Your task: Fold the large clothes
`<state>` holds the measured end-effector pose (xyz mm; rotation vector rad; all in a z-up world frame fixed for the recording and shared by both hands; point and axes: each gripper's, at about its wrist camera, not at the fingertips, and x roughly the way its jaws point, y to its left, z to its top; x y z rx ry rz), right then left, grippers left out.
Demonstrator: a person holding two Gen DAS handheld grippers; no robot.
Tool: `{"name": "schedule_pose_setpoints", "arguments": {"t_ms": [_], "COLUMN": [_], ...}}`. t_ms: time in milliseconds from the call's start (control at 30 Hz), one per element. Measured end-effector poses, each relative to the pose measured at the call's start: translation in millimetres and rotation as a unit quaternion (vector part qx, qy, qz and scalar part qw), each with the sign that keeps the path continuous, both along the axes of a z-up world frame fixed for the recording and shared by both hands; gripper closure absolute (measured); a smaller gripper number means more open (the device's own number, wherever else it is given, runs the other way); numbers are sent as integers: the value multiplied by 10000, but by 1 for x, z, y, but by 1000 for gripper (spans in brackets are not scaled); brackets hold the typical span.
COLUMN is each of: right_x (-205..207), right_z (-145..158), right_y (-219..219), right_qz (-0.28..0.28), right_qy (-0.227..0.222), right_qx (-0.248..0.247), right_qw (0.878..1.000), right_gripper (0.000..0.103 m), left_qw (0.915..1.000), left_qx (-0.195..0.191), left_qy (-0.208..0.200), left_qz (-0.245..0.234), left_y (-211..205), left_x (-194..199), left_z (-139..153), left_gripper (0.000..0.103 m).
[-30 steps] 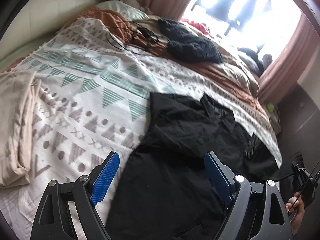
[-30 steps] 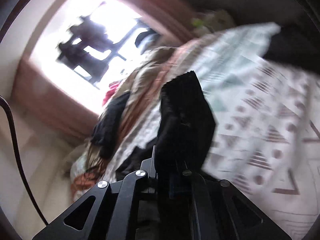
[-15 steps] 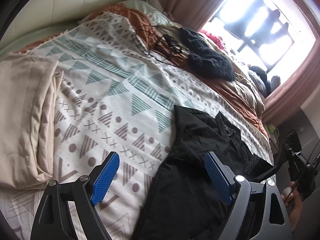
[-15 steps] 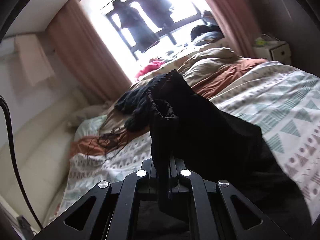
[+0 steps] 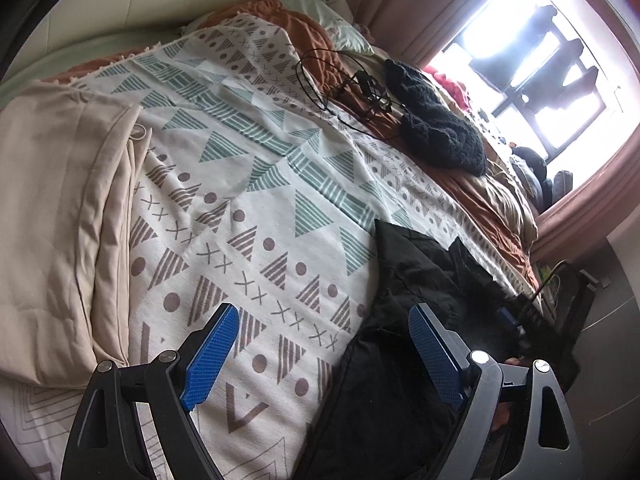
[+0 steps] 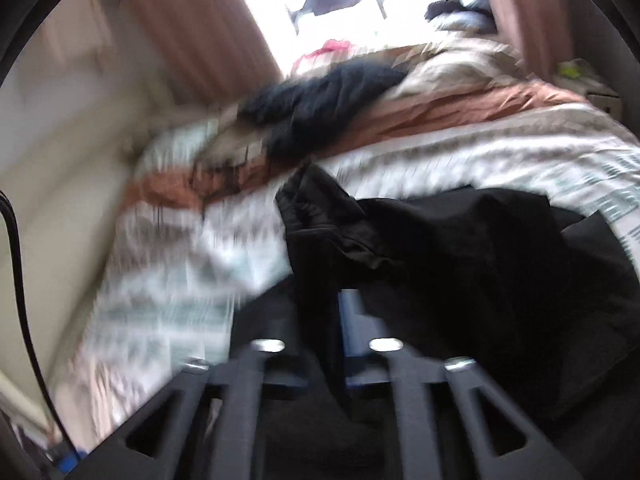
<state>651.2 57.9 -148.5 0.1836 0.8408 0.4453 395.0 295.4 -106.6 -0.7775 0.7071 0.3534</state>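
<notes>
A large black garment (image 5: 404,320) lies crumpled on the patterned bedspread (image 5: 248,208) at the lower right of the left wrist view. My left gripper (image 5: 324,356) is open and empty, its blue pads above the garment's left edge and the bedspread. In the blurred right wrist view, my right gripper (image 6: 320,304) is shut on a fold of the black garment (image 6: 460,256), which rises between the jaws and spreads to the right over the bed.
A folded beige cloth (image 5: 56,216) lies at the left of the bed. A dark knitted garment (image 5: 436,128) and black cables (image 5: 344,88) lie further back on a rust blanket (image 5: 480,196). A bright window (image 5: 540,60) and curtains stand behind.
My left gripper has swung left, so more bedspread and beige cloth show and the black garment sits further right. My right gripper has carried its fold of black garment lower, towards the bed.
</notes>
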Motion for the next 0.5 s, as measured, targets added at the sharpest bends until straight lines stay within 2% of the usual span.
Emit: {"name": "schedule_pose_setpoints", "arguments": {"t_ms": [33, 67, 200, 367, 500], "right_x": [-4, -8, -22, -29, -37], "right_z": [-7, -10, -28, -41, -36], "right_y": [6, 8, 4, -25, -63], "right_qz": [133, 210, 497, 372, 156], "right_qy": [18, -11, 196, 445, 390], "right_qx": [-52, -83, 38, 149, 32], "right_qw": [9999, 9997, 9986, 9982, 9991], "right_gripper": [22, 20, 20, 20, 20], "left_qw": [10000, 10000, 10000, 10000, 9999], "left_qx": [-14, -27, -42, 22, 78], "left_qy": [-5, -10, -14, 43, 79], "left_qz": [8, 18, 17, -54, -65], "left_y": [1, 1, 0, -3, -8], "left_x": [0, 0, 1, 4, 8], "left_z": [0, 0, -1, -1, -2], "left_gripper": [16, 15, 16, 15, 16]}}
